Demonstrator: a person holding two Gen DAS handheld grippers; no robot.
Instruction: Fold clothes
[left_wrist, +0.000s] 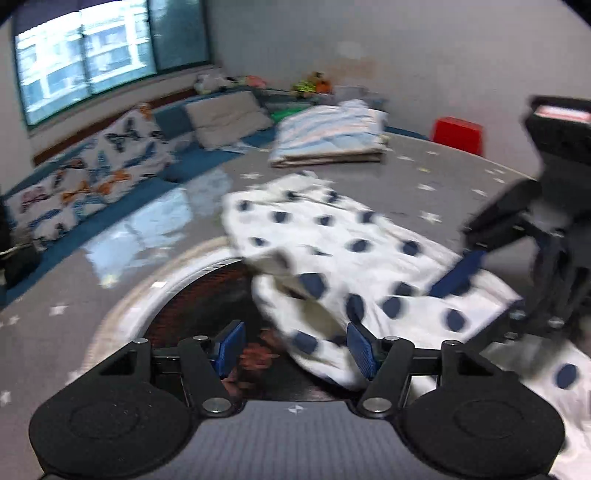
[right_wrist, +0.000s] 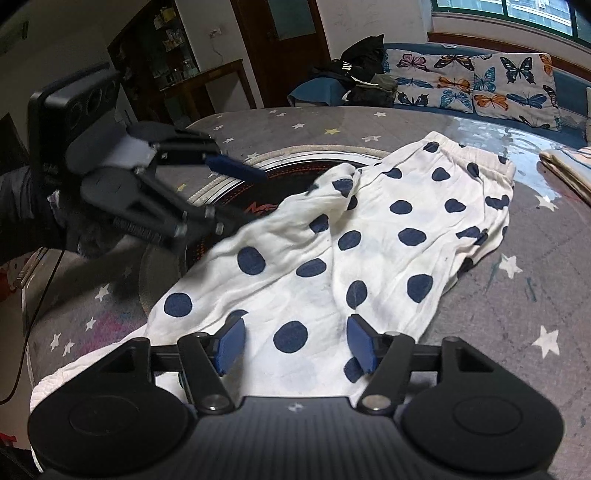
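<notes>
Black grippers (right_wrist: 293, 345), blue jaw pads (right_wrist: 231, 345)

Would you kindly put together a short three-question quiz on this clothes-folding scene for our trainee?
1. True or false: the right gripper is clamped on the dotted garment.
2. Multiple choice: the print on the cushions by the window is A) stars B) butterflies C) stripes.
3. Short answer: what lies partly under the garment on the table, near the left gripper?

Key:
1. False; its blue pads stand apart, with cloth lying between them and not pinched.
2. B.
3. A round dark mat with a pale rope-like rim.
</notes>
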